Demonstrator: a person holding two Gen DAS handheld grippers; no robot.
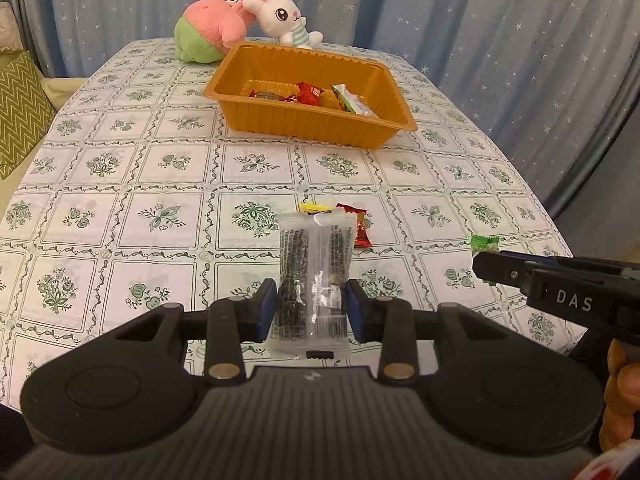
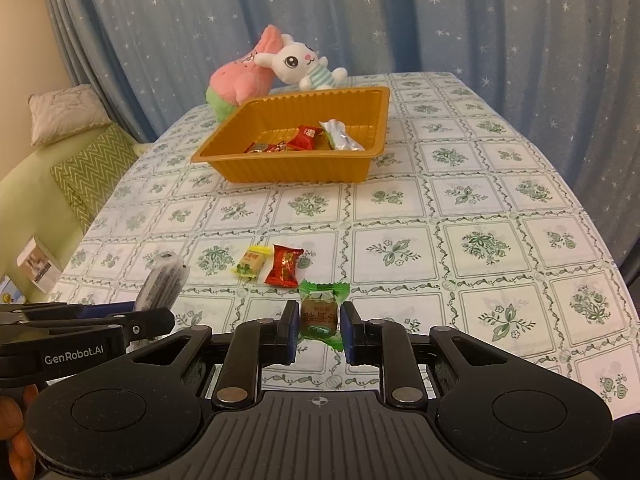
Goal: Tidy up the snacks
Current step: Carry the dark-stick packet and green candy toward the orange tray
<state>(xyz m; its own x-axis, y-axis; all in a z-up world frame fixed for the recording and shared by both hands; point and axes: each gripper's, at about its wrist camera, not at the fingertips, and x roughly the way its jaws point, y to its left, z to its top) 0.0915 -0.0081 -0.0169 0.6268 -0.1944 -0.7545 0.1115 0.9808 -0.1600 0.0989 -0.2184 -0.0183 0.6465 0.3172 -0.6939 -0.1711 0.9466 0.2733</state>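
A: Snacks first: where are they?

B: 2 are held. The left gripper is clamped narrow on a clear packet with dark contents; the packet stands on end between the pads, its long axis running up the frame. The right gripper is pinched narrow on a green candy, held by its middle with the twisted ends free above and below.

A: And the rest?

B: A yellow candy and a red candy lie side by side on the tablecloth, at centre frame in the right view, just above the green one. More wrapped snacks sit in the orange tray.

A: Which way is the tray from the grippers?

B: Straight ahead and farther up the frame in both views, upper centre, well apart from both grippers. Its long side lies across the frame. In the left view it sits slightly right of centre; in the right view, slightly left. So it lies between the 2 lines of reach, neither hand clearly nearer.

A: Next move?

B: My guess: carry both forward over the near wall and release inside.
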